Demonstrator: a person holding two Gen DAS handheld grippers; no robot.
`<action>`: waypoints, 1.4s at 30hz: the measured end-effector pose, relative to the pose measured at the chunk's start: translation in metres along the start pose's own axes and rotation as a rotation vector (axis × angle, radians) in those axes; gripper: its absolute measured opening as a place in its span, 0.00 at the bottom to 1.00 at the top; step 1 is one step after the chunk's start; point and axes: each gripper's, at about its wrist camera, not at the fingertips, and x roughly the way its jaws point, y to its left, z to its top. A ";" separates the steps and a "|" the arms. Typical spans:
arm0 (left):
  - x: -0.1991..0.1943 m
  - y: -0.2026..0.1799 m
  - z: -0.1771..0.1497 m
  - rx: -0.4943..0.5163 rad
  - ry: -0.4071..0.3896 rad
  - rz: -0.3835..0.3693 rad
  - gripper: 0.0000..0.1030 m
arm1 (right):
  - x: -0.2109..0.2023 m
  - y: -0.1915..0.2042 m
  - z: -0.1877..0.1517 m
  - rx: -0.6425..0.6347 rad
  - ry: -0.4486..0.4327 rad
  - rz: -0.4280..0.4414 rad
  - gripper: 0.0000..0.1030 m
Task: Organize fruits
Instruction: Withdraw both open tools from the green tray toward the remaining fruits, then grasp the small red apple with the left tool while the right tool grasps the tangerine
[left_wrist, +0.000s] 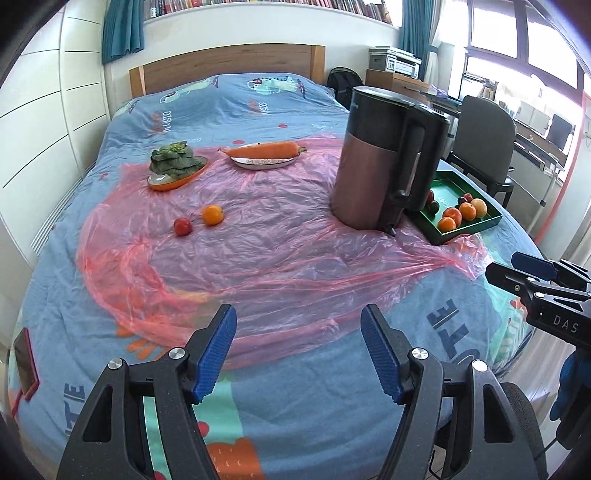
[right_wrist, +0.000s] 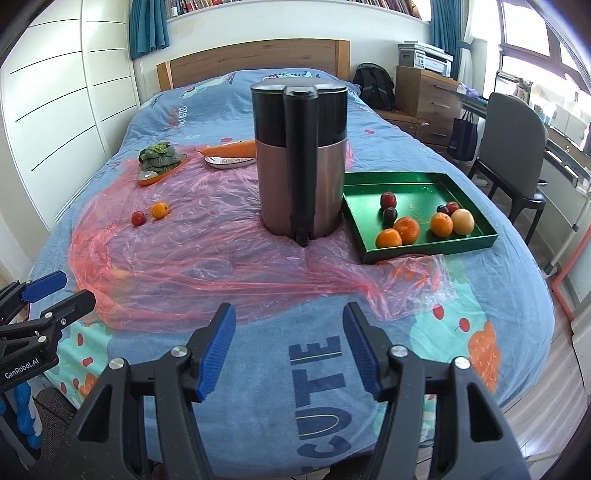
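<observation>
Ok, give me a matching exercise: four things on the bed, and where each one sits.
Things:
1. carrot
2. leafy greens
3. loose orange
4. pale peach

Places:
A. in the green tray
B. on the orange dish
C. on the white plate
D. straight on the pink plastic sheet, beside a small red fruit

Pairs: 1-C, 2-B, 3-D, 4-A
</observation>
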 end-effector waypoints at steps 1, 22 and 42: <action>0.000 0.005 -0.002 -0.007 0.002 0.006 0.62 | 0.002 0.005 0.000 -0.007 0.003 0.005 0.77; 0.054 0.105 -0.011 -0.206 0.014 0.145 0.62 | 0.086 0.100 0.022 -0.151 0.056 0.153 0.77; 0.170 0.187 0.052 -0.248 0.049 0.164 0.62 | 0.213 0.178 0.095 -0.206 0.070 0.300 0.77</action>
